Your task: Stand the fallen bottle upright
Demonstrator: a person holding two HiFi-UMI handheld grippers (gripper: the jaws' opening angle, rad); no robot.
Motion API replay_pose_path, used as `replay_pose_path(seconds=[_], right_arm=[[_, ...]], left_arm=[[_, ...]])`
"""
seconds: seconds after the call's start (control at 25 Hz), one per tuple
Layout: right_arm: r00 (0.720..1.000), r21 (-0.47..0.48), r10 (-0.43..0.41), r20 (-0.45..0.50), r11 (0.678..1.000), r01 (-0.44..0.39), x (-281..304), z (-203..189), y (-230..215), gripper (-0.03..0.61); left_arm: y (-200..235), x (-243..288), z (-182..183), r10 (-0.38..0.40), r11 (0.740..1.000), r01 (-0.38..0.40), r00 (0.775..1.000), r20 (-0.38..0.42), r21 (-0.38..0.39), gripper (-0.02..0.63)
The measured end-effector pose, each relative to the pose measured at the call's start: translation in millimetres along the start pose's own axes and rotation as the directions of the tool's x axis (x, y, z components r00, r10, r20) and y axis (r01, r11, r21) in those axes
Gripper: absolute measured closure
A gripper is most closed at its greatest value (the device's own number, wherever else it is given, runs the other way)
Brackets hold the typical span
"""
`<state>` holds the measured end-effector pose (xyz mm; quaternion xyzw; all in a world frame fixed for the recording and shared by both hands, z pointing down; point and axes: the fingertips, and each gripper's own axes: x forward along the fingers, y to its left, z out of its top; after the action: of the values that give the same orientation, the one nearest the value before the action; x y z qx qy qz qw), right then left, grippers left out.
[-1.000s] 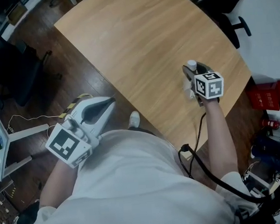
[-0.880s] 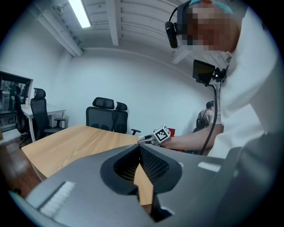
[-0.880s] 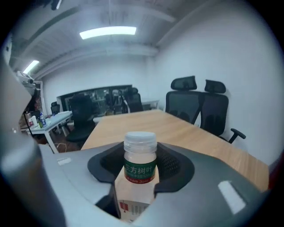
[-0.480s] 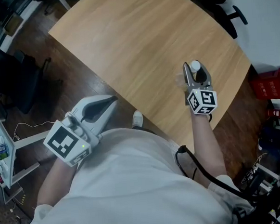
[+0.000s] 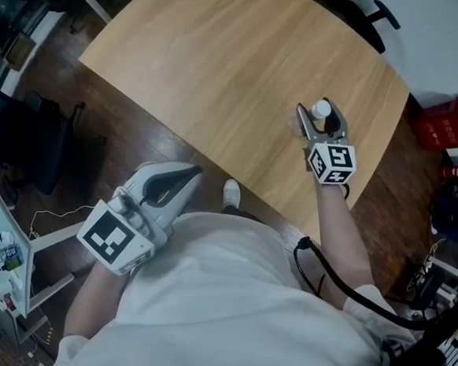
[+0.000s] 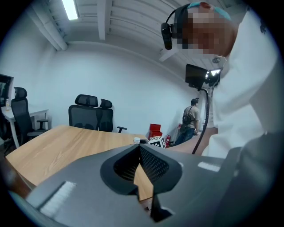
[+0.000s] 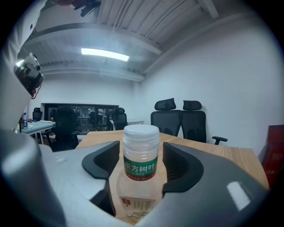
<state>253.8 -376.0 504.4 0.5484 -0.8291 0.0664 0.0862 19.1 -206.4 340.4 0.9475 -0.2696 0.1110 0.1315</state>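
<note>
A clear plastic bottle (image 5: 322, 110) with a white cap and a green label stands upright on the wooden table (image 5: 220, 68), near its right front edge. My right gripper (image 5: 315, 106) reaches level around it. In the right gripper view the bottle (image 7: 140, 164) rises between the two jaws, which are opening, with a gap showing beside its neck; the right gripper (image 7: 140, 155) does not press on it. My left gripper (image 5: 189, 173) hangs shut and empty over the floor, off the table's front left edge. In the left gripper view the left gripper (image 6: 140, 148) has its tips together.
The table's curved edge runs just in front of and to the right of the bottle. A red box (image 5: 444, 122) stands on the floor to the right. Black office chairs (image 6: 91, 117) stand at the table's far side. A person (image 6: 191, 116) stands far off by the wall.
The right gripper has swung to level with the bottle between its jaws, and the jaws have parted from it. The left gripper has drifted slightly towards the table.
</note>
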Motion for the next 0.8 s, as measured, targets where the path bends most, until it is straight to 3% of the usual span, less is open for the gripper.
replay_pose_path(seconds=[0.12, 0.32, 0.44, 0.6, 0.8], right_arm=[[1.000, -0.019, -0.021, -0.006, 1.000, 0.021, -5.6, 6.3, -0.3, 0.227], [0.998, -0.074, -0.059, 0.021, 0.995, 0.060, -40.4, 33.9, 14.4, 0.222], [0.989, -0.079, -0.123, 0.082, 0.989, 0.129, -82.0, 62.1, 34.4, 0.222], [0.966, -0.077, -0.215, 0.144, 0.971, 0.228, -153.5, 97.2, 85.1, 0.224], [0.961, -0.013, -0.260, 0.097, 0.965, 0.263, -240.8, 103.5, 177.5, 0.224]], left_arm=[[-6.0, -7.0, -4.7, -0.039, 0.999, 0.039, 0.999, -0.003, 0.012, 0.614], [-14.3, -22.8, -11.6, -0.097, 0.994, 0.096, 0.995, 0.014, 0.052, 0.614], [-19.3, -43.1, -20.0, -0.145, 0.987, 0.143, 0.989, 0.027, 0.071, 0.614], [-28.4, -83.7, -37.7, -0.207, 0.973, 0.204, 0.978, 0.027, 0.105, 0.614], [-44.3, -133.1, -67.6, -0.286, 0.952, 0.284, 0.958, 0.005, 0.112, 0.614]])
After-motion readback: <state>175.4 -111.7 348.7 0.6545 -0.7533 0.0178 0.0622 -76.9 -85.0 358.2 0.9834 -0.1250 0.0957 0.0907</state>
